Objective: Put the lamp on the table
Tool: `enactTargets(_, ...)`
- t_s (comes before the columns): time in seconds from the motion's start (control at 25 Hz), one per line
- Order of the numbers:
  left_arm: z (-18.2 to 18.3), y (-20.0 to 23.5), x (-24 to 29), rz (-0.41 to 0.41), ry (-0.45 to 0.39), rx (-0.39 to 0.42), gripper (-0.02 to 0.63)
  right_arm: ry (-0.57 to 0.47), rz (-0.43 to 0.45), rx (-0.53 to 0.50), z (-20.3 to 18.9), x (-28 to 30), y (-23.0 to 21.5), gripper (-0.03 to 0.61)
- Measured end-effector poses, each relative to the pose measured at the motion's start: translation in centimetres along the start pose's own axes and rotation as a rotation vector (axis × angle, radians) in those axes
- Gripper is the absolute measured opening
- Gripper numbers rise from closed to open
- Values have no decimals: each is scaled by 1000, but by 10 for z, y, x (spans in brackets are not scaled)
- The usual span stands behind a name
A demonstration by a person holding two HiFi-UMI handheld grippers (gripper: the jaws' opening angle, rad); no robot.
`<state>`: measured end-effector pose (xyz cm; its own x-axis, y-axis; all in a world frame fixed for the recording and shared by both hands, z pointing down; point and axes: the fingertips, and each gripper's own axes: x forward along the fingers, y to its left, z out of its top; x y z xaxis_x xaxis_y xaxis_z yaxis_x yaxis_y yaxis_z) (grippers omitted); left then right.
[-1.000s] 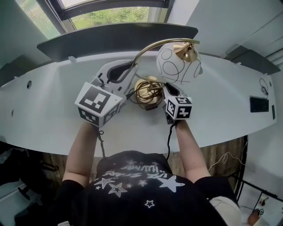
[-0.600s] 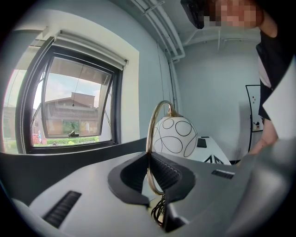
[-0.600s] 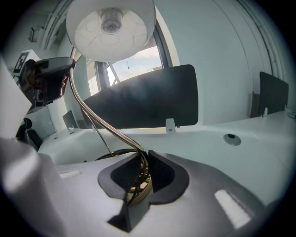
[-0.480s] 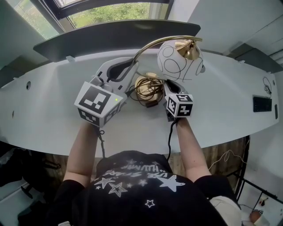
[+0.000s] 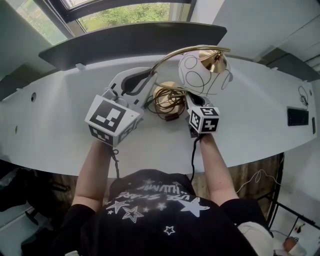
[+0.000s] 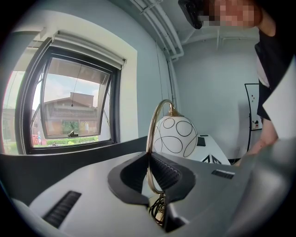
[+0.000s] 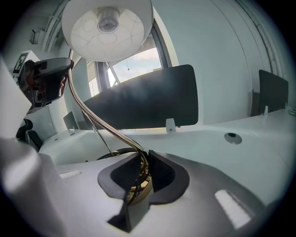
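Note:
The lamp has a white globe shade (image 5: 202,75) with black rings, an arched brass stem (image 5: 170,55) and a brass base (image 5: 167,97) with coiled cord. It stands over the middle of the white table (image 5: 60,125); I cannot tell whether the base touches it. My left gripper (image 5: 150,81) is shut on the stem (image 6: 149,139), with the shade (image 6: 175,136) just beyond the jaws. From the right, my right gripper (image 5: 187,100) is shut on the base and cord (image 7: 138,184), under the shade (image 7: 107,25).
A dark partition panel (image 5: 125,42) runs along the table's far edge below the window (image 5: 125,15). A black device (image 5: 297,117) and a thin cable (image 5: 299,95) lie at the table's right end. A second dark panel (image 5: 285,65) stands at the back right.
The shade has swung slightly to the right and the base has shifted a little away from me. Both grippers keep their hold and have barely moved.

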<state>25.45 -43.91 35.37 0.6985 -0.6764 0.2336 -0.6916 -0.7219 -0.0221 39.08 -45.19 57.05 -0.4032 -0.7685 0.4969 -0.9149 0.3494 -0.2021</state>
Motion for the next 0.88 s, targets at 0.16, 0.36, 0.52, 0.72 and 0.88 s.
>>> enactTargets(0.16,2,-3,-1,-5,-23,11,31,4,-3,0,-1,0,-1,44)
enactTargets(0.36,6,-2,-3,10,-22,5,31,1,-9,-2,2,-3,-1,46)
enactTargets(0.52,2,-2,-5,4,-20,-6,31,0,-18,-25,3,-5,-1,45)
enactTargets(0.72,5,-1,-6,-2,-42,-8,31,-10,-48,-36,4,-6,-2,46)
enactTargets(0.88,4,-1,-6,-2,-70,-2,31,-44,-30,27,3,-6,-3,51)
